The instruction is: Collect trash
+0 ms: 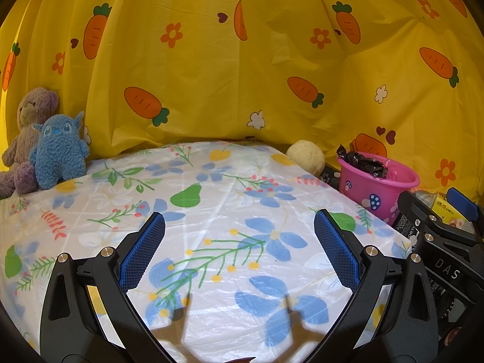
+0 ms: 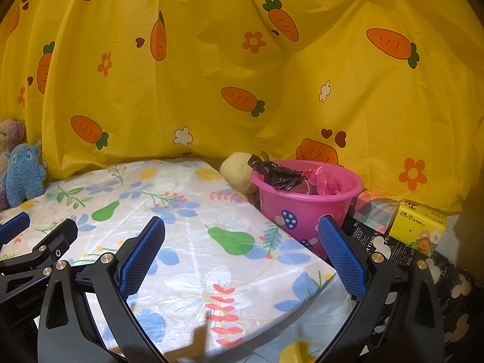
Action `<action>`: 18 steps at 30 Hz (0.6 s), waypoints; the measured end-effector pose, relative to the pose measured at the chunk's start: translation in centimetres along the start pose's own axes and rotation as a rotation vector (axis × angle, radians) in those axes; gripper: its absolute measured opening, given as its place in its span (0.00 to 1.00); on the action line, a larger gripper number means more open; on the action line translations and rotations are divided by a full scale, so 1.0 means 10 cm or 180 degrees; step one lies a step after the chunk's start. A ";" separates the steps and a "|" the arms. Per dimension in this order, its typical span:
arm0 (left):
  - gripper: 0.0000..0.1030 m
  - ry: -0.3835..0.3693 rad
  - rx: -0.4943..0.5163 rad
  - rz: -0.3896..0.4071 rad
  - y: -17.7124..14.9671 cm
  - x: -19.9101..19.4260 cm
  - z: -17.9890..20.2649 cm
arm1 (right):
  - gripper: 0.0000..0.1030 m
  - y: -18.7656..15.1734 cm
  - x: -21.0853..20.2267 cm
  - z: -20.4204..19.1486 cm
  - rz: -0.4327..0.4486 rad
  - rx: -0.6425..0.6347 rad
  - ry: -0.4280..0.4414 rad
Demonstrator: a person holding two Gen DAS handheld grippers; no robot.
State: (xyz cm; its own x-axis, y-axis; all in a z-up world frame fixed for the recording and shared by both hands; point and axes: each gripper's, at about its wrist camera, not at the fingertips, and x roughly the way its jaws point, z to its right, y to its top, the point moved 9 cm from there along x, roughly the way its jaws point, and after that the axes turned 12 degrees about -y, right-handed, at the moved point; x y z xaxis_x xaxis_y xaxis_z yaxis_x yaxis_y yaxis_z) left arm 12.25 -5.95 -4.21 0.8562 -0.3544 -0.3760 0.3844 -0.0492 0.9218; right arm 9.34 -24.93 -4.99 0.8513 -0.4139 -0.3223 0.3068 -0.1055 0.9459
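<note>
A pink bucket (image 2: 305,208) stands off the table's right edge; it also shows in the left wrist view (image 1: 375,187). A crumpled black bag (image 2: 276,174) hangs over its rim and pink plastic (image 2: 328,181) lies inside. My left gripper (image 1: 239,251) is open and empty above the flowered tablecloth (image 1: 211,211). My right gripper (image 2: 242,257) is open and empty above the table's right front part, its right finger (image 2: 341,257) in front of the bucket. Each gripper shows at the edge of the other's view.
A blue plush (image 1: 59,151) and a brown teddy bear (image 1: 27,127) sit at the table's far left. A cream ball (image 2: 237,172) rests beside the bucket. A yellow tissue pack (image 2: 419,230) and a striped box (image 2: 375,214) lie right of it. A yellow carrot-print curtain (image 2: 242,75) hangs behind.
</note>
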 end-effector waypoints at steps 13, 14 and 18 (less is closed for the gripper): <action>0.94 0.0002 -0.0006 0.0004 0.00 -0.01 -0.01 | 0.95 0.00 0.00 0.00 0.0005 -0.0005 0.0001; 0.94 0.0001 -0.0006 0.0004 0.00 -0.02 -0.02 | 0.95 0.00 0.00 0.00 0.0005 -0.0006 0.0000; 0.94 0.0002 -0.0005 0.0001 0.00 -0.01 -0.01 | 0.95 0.00 0.01 -0.01 -0.0001 -0.0002 -0.0006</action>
State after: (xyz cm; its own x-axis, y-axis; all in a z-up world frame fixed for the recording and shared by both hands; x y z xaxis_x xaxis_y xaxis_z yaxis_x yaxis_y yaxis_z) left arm 12.20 -5.83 -4.20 0.8565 -0.3537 -0.3759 0.3848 -0.0476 0.9218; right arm 9.43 -24.89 -5.06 0.8504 -0.4157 -0.3224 0.3072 -0.1051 0.9458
